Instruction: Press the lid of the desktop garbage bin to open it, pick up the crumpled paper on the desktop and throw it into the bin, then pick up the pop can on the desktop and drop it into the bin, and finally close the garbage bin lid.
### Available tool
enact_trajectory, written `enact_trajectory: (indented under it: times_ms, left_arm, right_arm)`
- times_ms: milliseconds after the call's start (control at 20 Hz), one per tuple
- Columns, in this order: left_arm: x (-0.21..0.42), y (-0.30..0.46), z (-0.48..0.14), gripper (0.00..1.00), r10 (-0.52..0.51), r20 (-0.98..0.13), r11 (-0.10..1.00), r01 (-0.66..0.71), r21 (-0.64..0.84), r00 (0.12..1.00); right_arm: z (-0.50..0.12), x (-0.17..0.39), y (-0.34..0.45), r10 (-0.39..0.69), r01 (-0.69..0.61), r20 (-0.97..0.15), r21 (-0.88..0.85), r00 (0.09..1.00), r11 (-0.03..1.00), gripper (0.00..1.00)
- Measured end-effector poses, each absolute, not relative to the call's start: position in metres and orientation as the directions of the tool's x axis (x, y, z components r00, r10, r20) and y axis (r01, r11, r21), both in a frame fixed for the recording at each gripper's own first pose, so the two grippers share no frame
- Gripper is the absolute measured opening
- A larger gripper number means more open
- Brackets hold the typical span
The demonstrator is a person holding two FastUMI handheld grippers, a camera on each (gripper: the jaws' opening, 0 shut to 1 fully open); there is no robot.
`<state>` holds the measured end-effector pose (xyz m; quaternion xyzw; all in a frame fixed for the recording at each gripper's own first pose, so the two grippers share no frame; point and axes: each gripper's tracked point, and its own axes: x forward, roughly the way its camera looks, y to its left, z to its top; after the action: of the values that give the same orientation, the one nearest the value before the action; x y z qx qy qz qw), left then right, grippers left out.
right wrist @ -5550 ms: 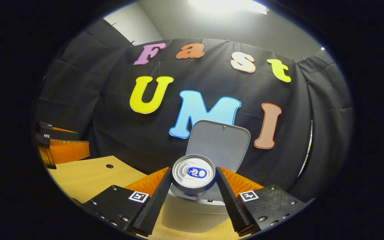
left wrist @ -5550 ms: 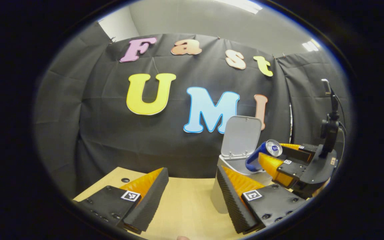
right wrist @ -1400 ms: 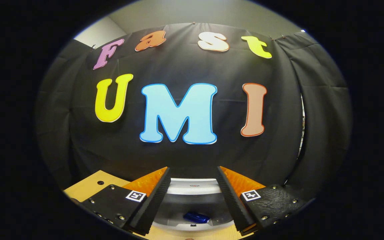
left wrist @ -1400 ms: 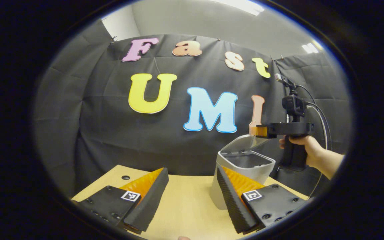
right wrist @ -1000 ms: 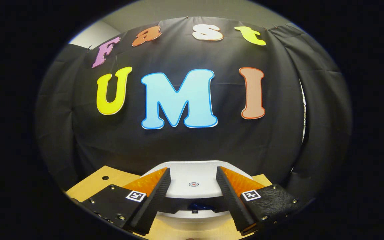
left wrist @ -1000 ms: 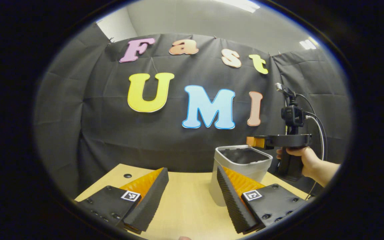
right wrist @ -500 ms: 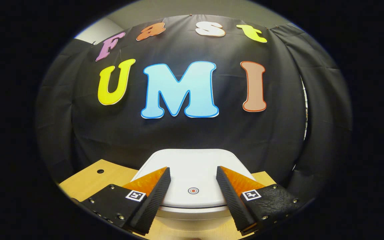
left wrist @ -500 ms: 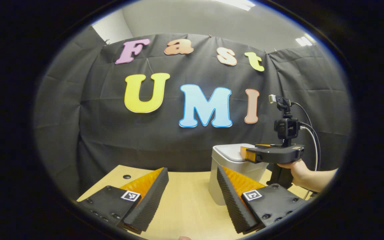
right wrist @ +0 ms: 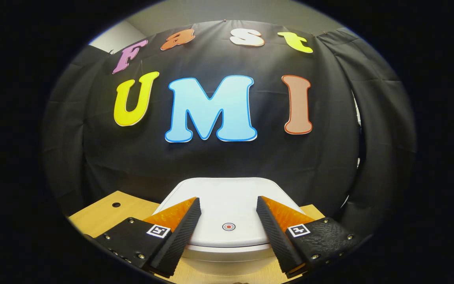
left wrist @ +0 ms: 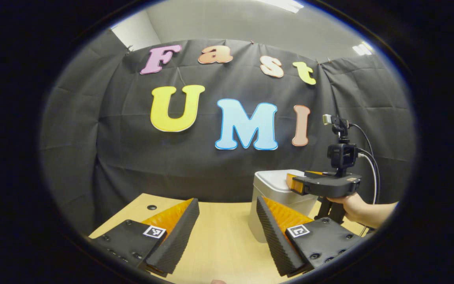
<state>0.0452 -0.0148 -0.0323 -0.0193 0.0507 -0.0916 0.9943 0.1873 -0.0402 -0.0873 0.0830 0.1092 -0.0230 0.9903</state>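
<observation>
The white desktop bin (left wrist: 268, 197) stands at the back right of the wooden table (left wrist: 219, 244), its lid (right wrist: 227, 209) lying flat and closed, with a small round red mark near the lid's front. My right gripper (right wrist: 227, 201) hangs open just above the lid's front half; whether its fingers touch the lid I cannot tell. In the left gripper view that gripper (left wrist: 292, 183) reaches over the bin top, held by a hand (left wrist: 349, 205). My left gripper (left wrist: 227, 201) stands open above the table, left of the bin, holding nothing. The can and the paper are hidden.
A small round hole (left wrist: 152, 207) marks the table's far left corner. The black cloth wall (left wrist: 132, 150) stands close behind the table and the bin. Bare wood lies between my left gripper and the bin.
The can went from my right gripper into the bin. The lid then swung from upright down to flat under my right gripper, which came down with it. My left gripper barely moved.
</observation>
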Motion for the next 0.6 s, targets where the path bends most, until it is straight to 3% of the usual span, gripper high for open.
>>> enact_trajectory:
  times_ms: [400,600]
  left_arm:
    - [0.044,-0.0125,-0.0268,0.94,-0.167,-0.089,0.985,0.163,-0.048,0.982]
    - [0.0457,-0.0064,-0.0283,0.94,-0.147,-0.099,0.989,0.144,-0.045,0.984]
  right_arm:
    - [-0.0933,0.188,-0.0381,-0.018,0.05,-0.221,0.14,0.975,0.989,0.94]
    - [-0.0973,0.1854,-0.0379,-0.037,0.063,-0.156,0.17,0.987,0.983,0.94]
